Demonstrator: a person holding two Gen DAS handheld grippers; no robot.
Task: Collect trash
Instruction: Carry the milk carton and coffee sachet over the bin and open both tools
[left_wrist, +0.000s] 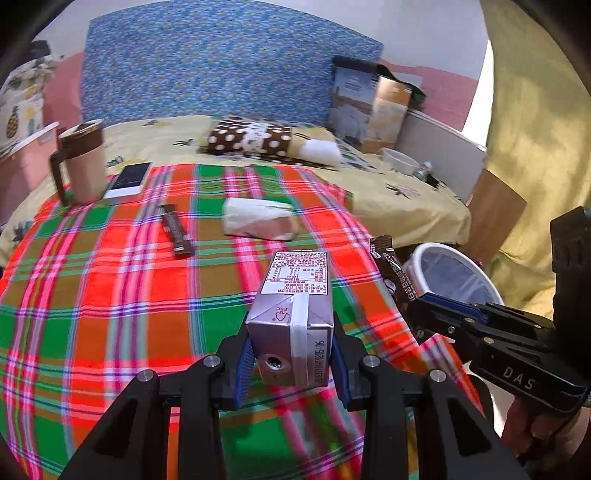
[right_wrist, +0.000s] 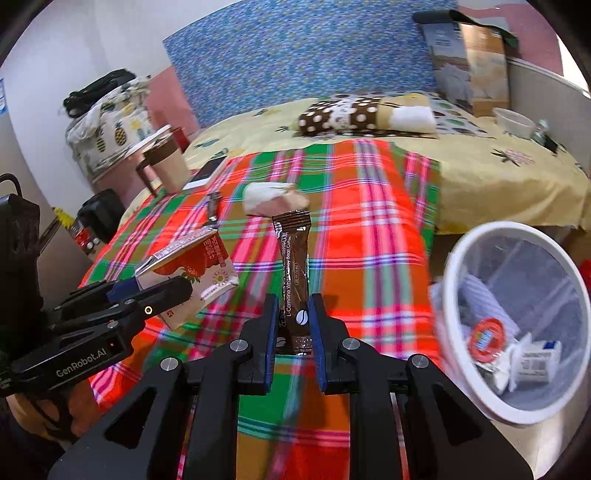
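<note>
My left gripper (left_wrist: 291, 354) is shut on a small drink carton (left_wrist: 295, 317), held above the plaid cloth (left_wrist: 110, 295); the carton also shows in the right wrist view (right_wrist: 192, 273). My right gripper (right_wrist: 293, 325) is shut on a brown coffee sachet (right_wrist: 295, 273), upright above the cloth; it also shows in the left wrist view (left_wrist: 395, 273). A white trash bin (right_wrist: 517, 325) stands at the right, beside the bed, with wrappers inside. A second brown sachet (left_wrist: 177, 230) and a crumpled tissue (left_wrist: 258, 219) lie on the cloth.
A brown-lidded mug (left_wrist: 83, 162) and a phone (left_wrist: 127, 179) sit at the cloth's far left. A polka-dot pillow (left_wrist: 251, 138), paper bags (left_wrist: 369, 107) and a white bowl (left_wrist: 400, 160) lie farther back on the bed. A wooden board (left_wrist: 495, 210) stands beside the bin.
</note>
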